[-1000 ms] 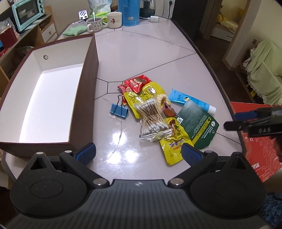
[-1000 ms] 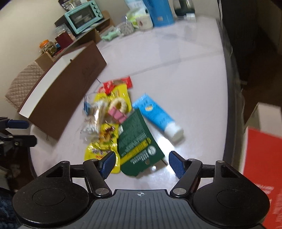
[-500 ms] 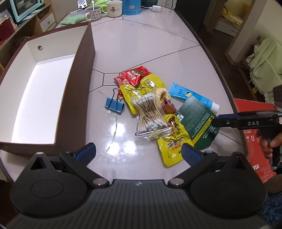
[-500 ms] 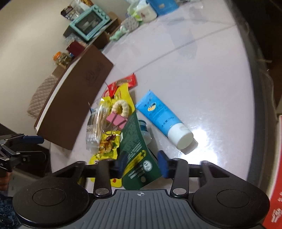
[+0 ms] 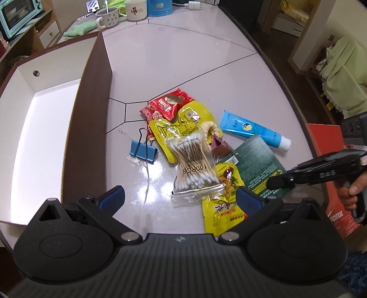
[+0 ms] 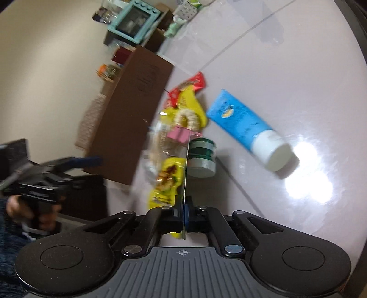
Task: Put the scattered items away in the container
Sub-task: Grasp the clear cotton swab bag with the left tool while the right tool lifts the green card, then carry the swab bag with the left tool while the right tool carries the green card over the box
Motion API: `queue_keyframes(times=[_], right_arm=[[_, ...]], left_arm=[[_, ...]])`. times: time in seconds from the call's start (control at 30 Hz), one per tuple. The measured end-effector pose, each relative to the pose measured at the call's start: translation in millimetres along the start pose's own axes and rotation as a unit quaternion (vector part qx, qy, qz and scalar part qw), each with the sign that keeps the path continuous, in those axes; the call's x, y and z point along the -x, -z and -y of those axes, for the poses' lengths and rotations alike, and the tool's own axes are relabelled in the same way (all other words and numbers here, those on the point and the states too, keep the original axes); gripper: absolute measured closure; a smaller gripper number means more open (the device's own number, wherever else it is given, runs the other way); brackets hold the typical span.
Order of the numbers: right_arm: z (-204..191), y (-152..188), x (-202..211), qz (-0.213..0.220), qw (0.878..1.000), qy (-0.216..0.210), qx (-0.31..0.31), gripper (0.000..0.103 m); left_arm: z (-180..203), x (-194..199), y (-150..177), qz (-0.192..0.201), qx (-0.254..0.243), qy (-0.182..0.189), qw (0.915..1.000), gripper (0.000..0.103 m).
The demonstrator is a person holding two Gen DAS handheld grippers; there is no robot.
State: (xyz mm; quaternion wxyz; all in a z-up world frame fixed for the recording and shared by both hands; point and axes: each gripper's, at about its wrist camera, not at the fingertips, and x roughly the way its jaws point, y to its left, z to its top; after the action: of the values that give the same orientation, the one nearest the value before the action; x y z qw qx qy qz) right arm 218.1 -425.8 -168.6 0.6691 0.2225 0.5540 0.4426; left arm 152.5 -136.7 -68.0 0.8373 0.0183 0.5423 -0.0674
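1. The right tool (image 6: 184, 207) is clamped shut on the near edge of the green packet (image 5: 259, 160), which shows edge-on between its pads in the right wrist view.
2. The left tool (image 5: 181, 197) stands wide with nothing between its pads, hovering over the near end of the pile.
3. The container (image 5: 45, 128), a brown box with a white inside, sits at the left of the counter (image 5: 183, 64), just beside the pile.
4. In the pile, a bag of cotton swabs (image 5: 192, 160) lies on top of yellow packets (image 5: 220, 201); red packets (image 5: 169, 105) lie at the far end.
5. A blue clip (image 5: 143, 150) lies between the box and the swabs; a blue tube (image 5: 254, 133) lies to the right, apart from the pile.
6. A green tape roll (image 6: 203, 158) shows beside the held packet.
7. Mugs (image 5: 135, 10), a blue jug and a green cloth stand at the far end; the pale counter is glossy with light glare.
8. A teal oven (image 5: 18, 16) sits on a shelf far left.
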Motion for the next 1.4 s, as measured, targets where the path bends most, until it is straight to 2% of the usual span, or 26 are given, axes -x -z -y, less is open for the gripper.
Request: queue_keyframes(times=[0.27, 0.53, 0.7, 0.77, 0.9, 1.07, 1.13, 1.17, 1.2, 1.4], right_arm=[[-11.4, 8.3, 25.5, 0.041, 0.999, -0.005, -0.033, 0.103], [-24.5, 9.8, 56.7, 0.080, 0.996, 0.001, -0.041, 0.103], [-26.6, 9.4, 70.8, 0.105, 0.993, 0.006, -0.055, 0.103], [-26.6, 9.2, 74.6, 0.112, 0.992, 0.007, -0.061, 0.103], [-25.3, 7.3, 80.3, 0.121, 0.990, 0.012, -0.073, 0.103], [-23.0, 4.1, 83.0, 0.129, 0.988, 0.007, -0.080, 0.103], [-22.4, 2.6, 84.2, 0.130, 0.988, 0.005, -0.081, 0.103], [-21.8, 2.3, 85.2, 0.131, 0.988, 0.005, -0.082, 0.103], [-21.3, 2.2, 86.4, 0.132, 0.988, 0.004, -0.082, 0.103], [-22.3, 2.8, 93.4, 0.139, 0.987, -0.007, -0.082, 0.103]], left_arm=[[-5.9, -21.8, -5.2, -0.009, 0.011, -0.001, 0.9999, 0.006], [0.2, -51.9, -11.5, -0.017, 0.018, 0.019, 0.9995, 0.018], [1.7, -67.2, -15.6, -0.022, 0.028, 0.021, 0.9992, 0.022], [2.2, -71.6, -17.0, -0.023, 0.031, 0.020, 0.9991, 0.023], [3.2, -80.8, -19.0, -0.029, 0.037, 0.021, 0.9987, 0.030], [6.5, -90.2, -19.8, -0.033, 0.037, 0.017, 0.9986, 0.033], [6.9, -91.1, -20.4, -0.030, 0.038, 0.022, 0.9986, 0.043], [7.0, -91.2, -20.8, -0.028, 0.040, 0.023, 0.9986, 0.055], [7.2, -91.2, -21.3, -0.027, 0.041, 0.024, 0.9985, 0.060], [7.6, -80.9, -19.1, -0.010, 0.044, 0.021, 0.9988, 0.072]])
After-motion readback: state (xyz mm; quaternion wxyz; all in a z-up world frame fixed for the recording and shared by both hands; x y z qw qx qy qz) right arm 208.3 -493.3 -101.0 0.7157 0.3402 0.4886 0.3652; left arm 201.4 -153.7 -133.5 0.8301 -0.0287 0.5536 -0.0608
